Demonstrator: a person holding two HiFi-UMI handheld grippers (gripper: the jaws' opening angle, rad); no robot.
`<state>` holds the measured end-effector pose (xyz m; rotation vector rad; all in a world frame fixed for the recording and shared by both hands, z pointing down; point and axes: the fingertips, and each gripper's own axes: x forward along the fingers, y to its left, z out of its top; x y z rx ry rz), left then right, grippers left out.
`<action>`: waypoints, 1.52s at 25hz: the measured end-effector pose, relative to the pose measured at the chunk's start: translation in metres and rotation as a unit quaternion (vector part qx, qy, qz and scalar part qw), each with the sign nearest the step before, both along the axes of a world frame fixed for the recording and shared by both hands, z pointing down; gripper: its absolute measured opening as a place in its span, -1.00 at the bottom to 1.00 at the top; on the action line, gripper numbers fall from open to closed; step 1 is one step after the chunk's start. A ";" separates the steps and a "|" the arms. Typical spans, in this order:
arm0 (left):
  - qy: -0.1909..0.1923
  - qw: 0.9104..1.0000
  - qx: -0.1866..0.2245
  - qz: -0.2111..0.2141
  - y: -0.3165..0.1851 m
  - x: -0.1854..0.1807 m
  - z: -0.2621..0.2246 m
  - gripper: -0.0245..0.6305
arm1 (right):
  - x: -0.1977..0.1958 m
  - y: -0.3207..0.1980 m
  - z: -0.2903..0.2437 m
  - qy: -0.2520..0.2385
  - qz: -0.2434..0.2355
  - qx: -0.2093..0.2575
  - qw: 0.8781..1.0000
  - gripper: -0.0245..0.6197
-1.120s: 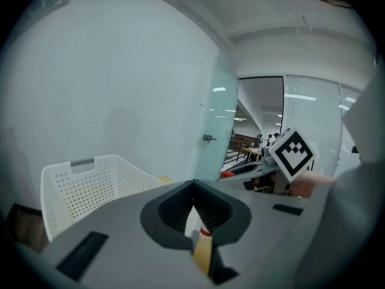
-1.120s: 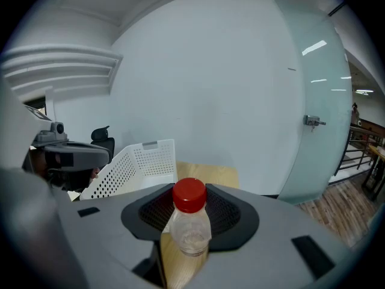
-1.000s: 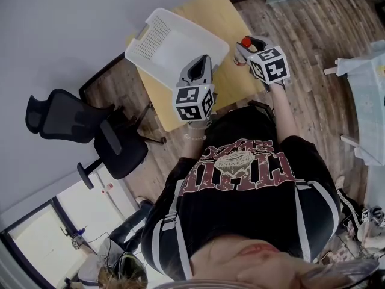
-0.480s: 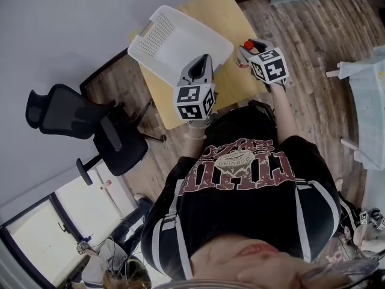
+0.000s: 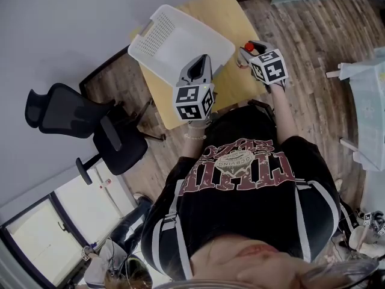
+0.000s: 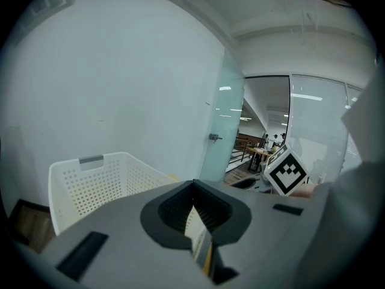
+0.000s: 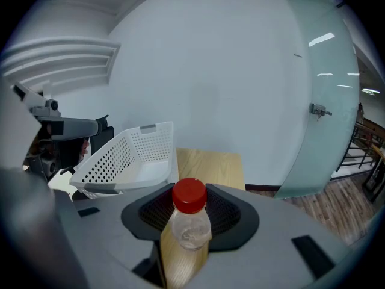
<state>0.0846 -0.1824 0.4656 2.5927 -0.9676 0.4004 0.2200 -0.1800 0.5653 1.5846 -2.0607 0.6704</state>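
Observation:
My right gripper (image 7: 190, 236) is shut on a small clear bottle (image 7: 190, 224) with a red cap, held upright above the edge of a light wooden table (image 7: 210, 164). From the head view, the bottle (image 5: 248, 46) shows at the tip of the right gripper (image 5: 245, 50), just right of a white perforated basket (image 5: 150, 34). My left gripper (image 5: 201, 64) hangs over the basket's near corner, jaws together and nothing between them. In the left gripper view the jaws (image 6: 195, 221) leave only a thin slit, with the basket (image 6: 90, 182) ahead on the left.
The table (image 5: 225, 17) stands against a white wall. A black office chair (image 5: 66, 110) sits to its left on the wooden floor. A frosted glass door (image 6: 222, 131) lies to the right. The basket (image 7: 129, 158) fills the table's left half.
Both grippers shifted only slightly. The right gripper view now takes in more of the table top and basket; the bottle stays gripped. The left jaws stay together.

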 end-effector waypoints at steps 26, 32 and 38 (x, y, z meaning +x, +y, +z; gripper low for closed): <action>0.007 1.000 -0.004 0.000 0.002 -0.003 0.002 -0.78 | -0.016 0.017 0.008 0.023 -0.026 0.029 0.999 -0.40; 0.009 1.000 -0.005 0.000 0.003 -0.006 0.001 -0.78 | -0.016 0.019 0.009 0.023 -0.012 0.034 0.999 -0.40; 0.010 1.000 -0.003 0.003 0.007 -0.007 -0.002 -0.78 | -0.016 0.022 0.004 0.003 -0.003 0.041 0.999 -0.40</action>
